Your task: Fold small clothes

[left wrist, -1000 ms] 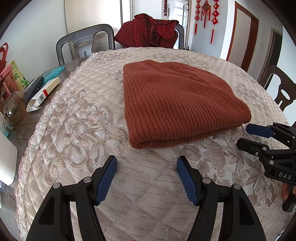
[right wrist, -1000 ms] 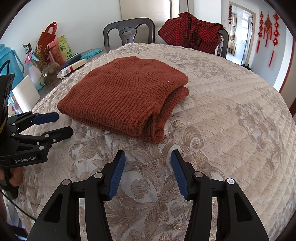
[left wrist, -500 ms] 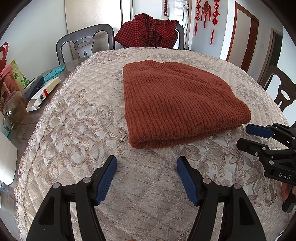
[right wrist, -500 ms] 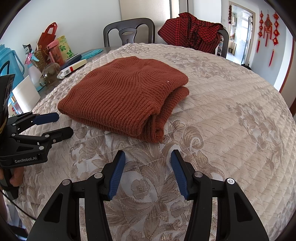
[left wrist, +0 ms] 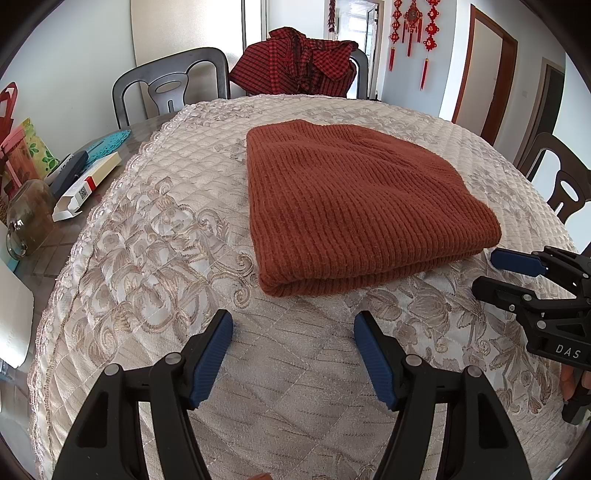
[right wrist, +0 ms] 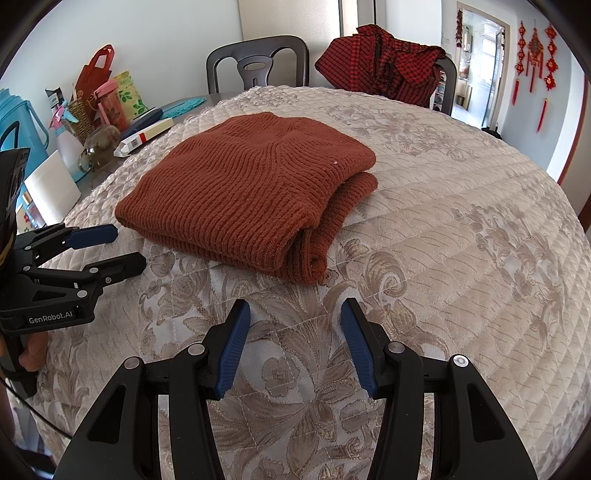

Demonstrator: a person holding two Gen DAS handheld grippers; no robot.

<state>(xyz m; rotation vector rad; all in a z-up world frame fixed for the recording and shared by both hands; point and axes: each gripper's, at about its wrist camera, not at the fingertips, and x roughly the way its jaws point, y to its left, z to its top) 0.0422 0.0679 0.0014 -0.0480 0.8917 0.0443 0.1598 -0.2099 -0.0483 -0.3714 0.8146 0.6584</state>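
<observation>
One rust-brown knitted sweater (left wrist: 354, 206) lies folded into a thick rectangle on the quilted cream tablecloth (left wrist: 155, 236) with its woven floral pattern, roughly at the middle of the round table. From the right wrist view the stacked layers show along the folded garment's near right end, where the lower layer bulges out beneath the upper one. The left gripper (left wrist: 293, 334) hovers over bare cloth just short of the sweater's near edge, its blue-padded fingers spread wide and holding nothing. The right gripper (right wrist: 295, 325) sits near the sweater's layered corner, likewise spread apart and empty, pads clear of the knit; in the left wrist view it appears at the right side, close beside the sweater's right corner but not touching it. Beyond the sweater, a red-and-black checked garment (left wrist: 303, 61) is draped over a chair back at the far side of the table, next to a dark empty chair (left wrist: 170, 86). On the uncovered strip of table to the left lie a white carton with a red band (left wrist: 86, 186), a glass jar (left wrist: 27, 218), a teal mat (left wrist: 109, 142) and some bags (right wrist: 99, 79). Red knotted ornaments (left wrist: 412, 27) hang on the far wall.
</observation>
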